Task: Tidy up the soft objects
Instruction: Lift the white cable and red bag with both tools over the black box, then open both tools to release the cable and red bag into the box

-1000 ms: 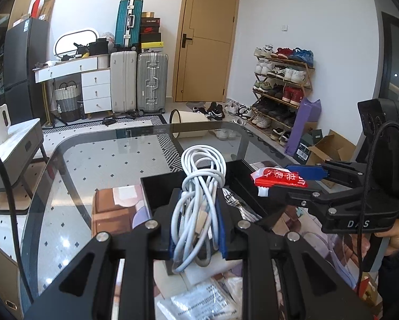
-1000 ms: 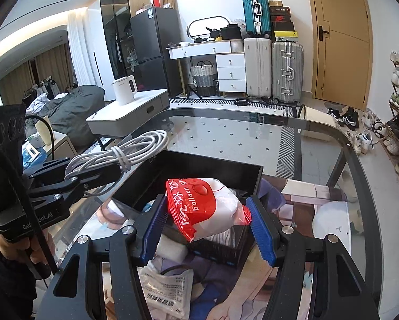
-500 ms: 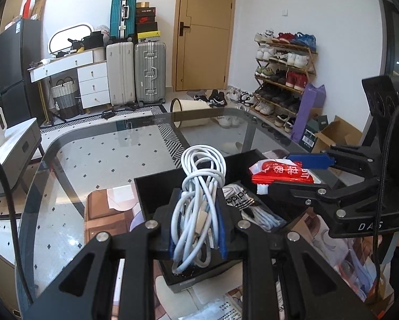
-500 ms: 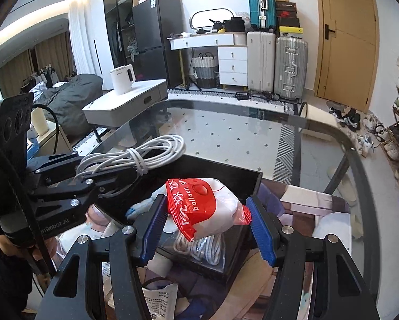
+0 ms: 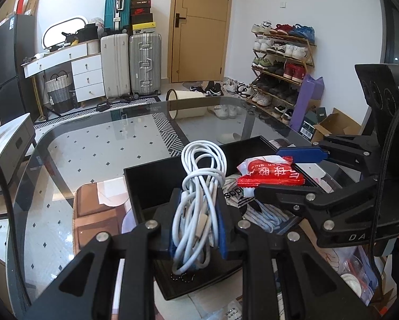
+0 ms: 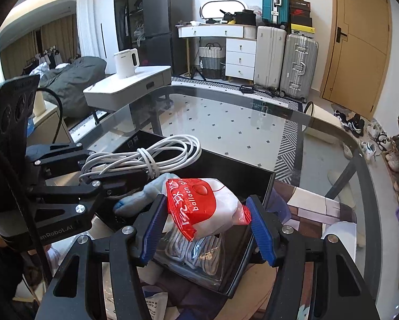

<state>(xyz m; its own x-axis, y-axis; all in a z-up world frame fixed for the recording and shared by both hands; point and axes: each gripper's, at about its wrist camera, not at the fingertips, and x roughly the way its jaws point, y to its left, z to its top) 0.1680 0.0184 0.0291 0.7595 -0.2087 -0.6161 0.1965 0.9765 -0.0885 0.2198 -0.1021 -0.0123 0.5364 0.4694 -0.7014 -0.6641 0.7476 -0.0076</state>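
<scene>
My left gripper (image 5: 198,224) is shut on a coiled white cable (image 5: 199,186), held above the black tray (image 5: 146,184). That cable (image 6: 146,157) and the left gripper (image 6: 119,176) show at the left of the right wrist view. The right gripper (image 6: 204,226) is shut on a red and white balloon packet (image 6: 199,205), hanging over the black tray (image 6: 239,178). In the left wrist view the packet (image 5: 271,172) sits at the right in the right gripper (image 5: 279,170). Inside the tray lie grey socks (image 6: 196,250), a light blue soft item (image 6: 143,194) and printed white fabric (image 5: 234,193).
The tray stands on a glass table (image 5: 98,149) with a picture mat (image 5: 93,213) under it. Plastic packets (image 5: 354,272) lie at the near right. A white side table with a kettle (image 6: 125,62) stands left of the glass table. Suitcases (image 5: 130,64) and a shoe rack (image 5: 282,64) line the walls.
Both grippers have come forward and down over the black tray, each keeping its load. The tray now fills more of both views and its contents have come into sight.
</scene>
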